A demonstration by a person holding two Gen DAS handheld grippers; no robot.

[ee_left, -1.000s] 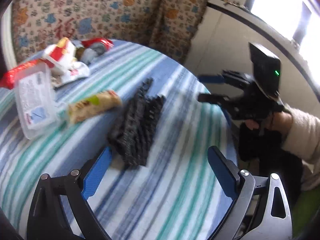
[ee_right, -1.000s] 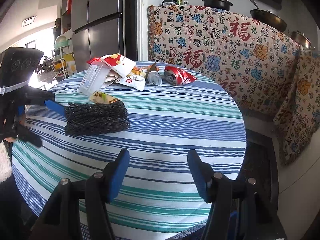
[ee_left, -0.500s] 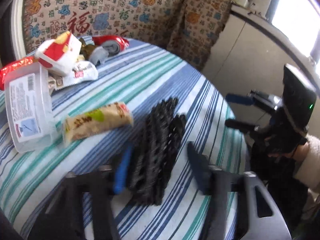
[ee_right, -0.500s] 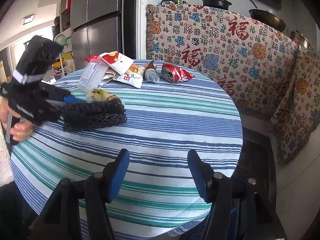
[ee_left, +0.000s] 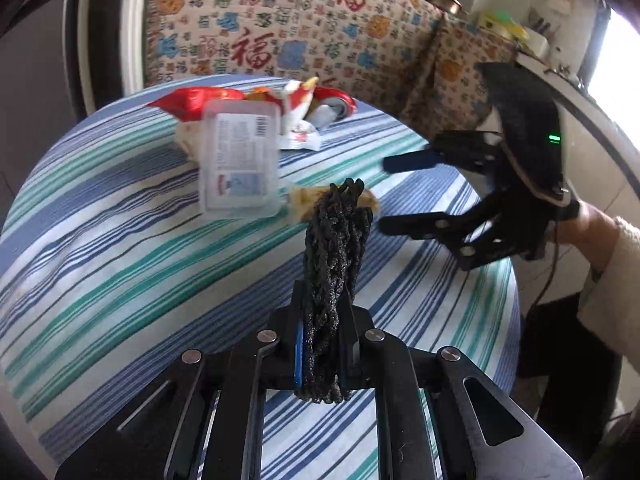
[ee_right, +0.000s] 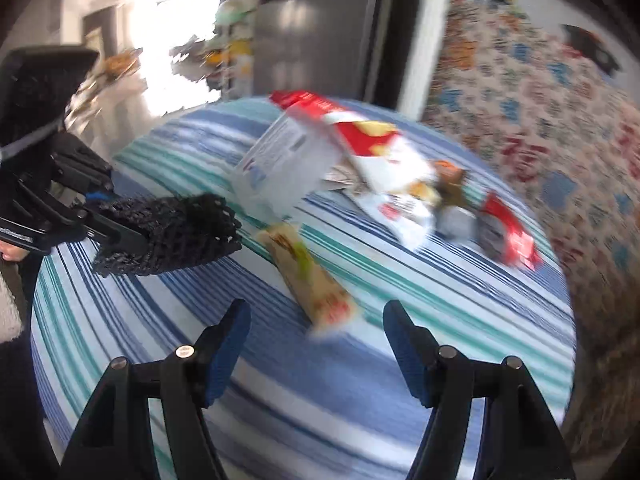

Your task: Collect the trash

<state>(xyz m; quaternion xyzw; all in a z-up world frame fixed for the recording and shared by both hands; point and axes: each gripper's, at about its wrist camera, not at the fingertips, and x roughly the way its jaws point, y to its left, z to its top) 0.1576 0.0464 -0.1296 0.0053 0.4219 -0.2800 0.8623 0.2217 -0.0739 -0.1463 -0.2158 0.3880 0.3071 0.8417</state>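
My left gripper [ee_left: 322,332] is shut on a black foam net sleeve [ee_left: 334,248] and holds it above the striped round table [ee_left: 120,240]; it also shows in the right wrist view [ee_right: 168,236]. My right gripper [ee_right: 316,336] is open and empty, just above a yellow snack wrapper [ee_right: 312,280]. That wrapper [ee_left: 304,200] lies behind the net in the left wrist view. The right gripper [ee_left: 400,192] shows there, at the right. A clear plastic box [ee_left: 238,164], red-and-white wrappers [ee_right: 372,148] and a crushed red can [ee_right: 508,236] lie at the far side.
A patterned cloth [ee_left: 320,40] covers furniture behind the table. A steel fridge [ee_right: 320,32] stands at the back. The table edge [ee_left: 508,300] drops off at the right, by the person's arm [ee_left: 600,248].
My left gripper closed on the black net and lifted it off the table. My right gripper swung in over the table toward the yellow wrapper.
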